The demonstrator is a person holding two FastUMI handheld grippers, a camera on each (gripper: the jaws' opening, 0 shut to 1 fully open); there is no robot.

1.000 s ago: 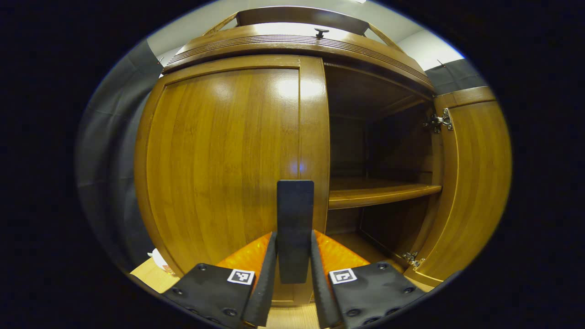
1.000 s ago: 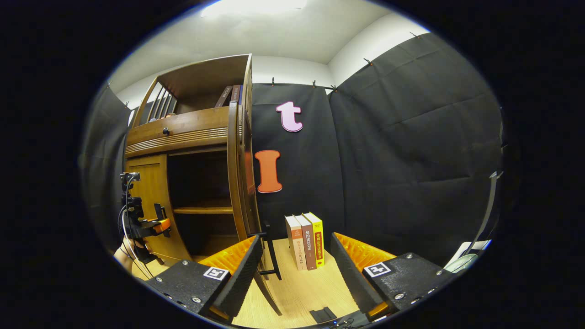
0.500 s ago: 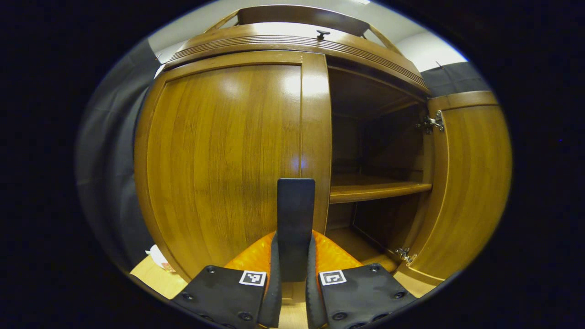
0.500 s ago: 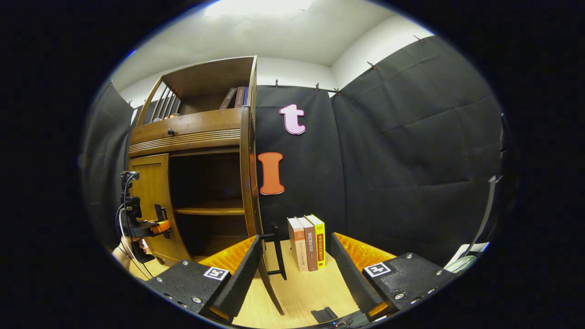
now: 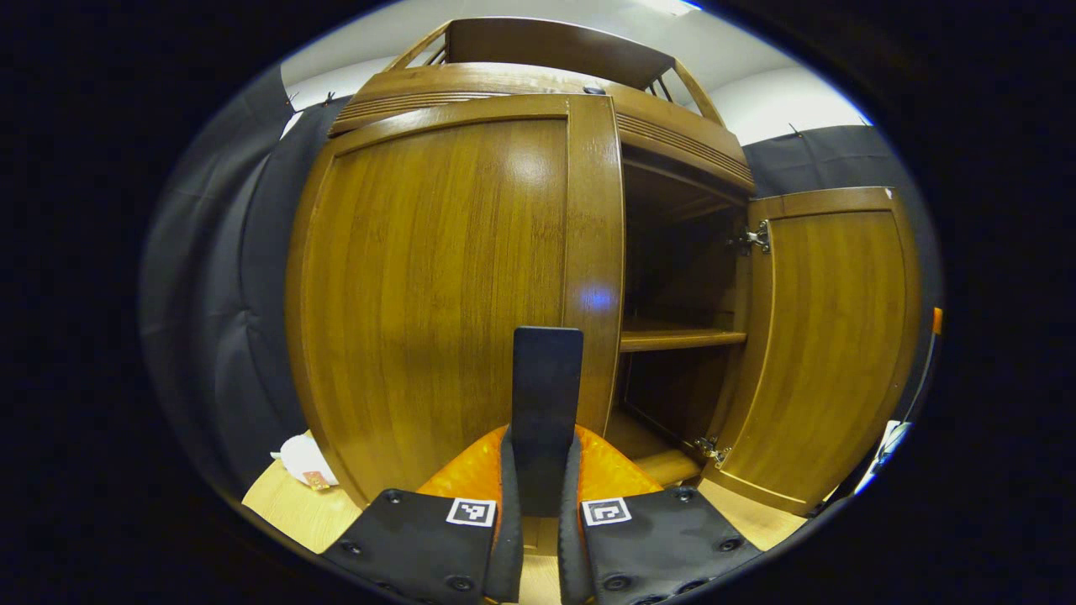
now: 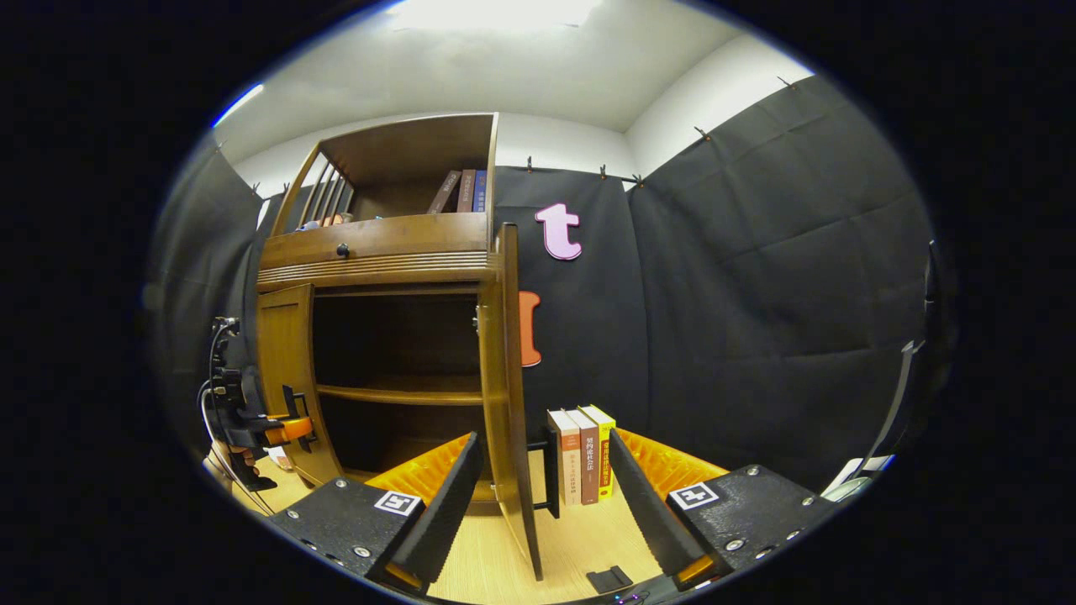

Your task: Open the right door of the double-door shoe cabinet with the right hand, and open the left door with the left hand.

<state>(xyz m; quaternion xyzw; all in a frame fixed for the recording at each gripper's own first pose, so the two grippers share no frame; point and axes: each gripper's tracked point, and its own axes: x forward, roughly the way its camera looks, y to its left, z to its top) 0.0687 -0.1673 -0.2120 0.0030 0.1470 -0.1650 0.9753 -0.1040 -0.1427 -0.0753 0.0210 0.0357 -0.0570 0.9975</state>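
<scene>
**Left handle clamped, right door wide**

A pale wooden surface (image 6: 580, 546) is walled by black cloth. The left gripper (image 5: 542, 487) jaws are clamped on the left door's handle (image 5: 546, 395). The right gripper (image 6: 538, 512) jaws are spread apart, with the open right door (image 6: 513, 395) edge-on between them, untouched.

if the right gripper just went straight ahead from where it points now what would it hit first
Most likely the open right door, seen edge-on between the right gripper's open fingers. Its black handle and the books lie just right of that line; depth is hard to judge.
</scene>
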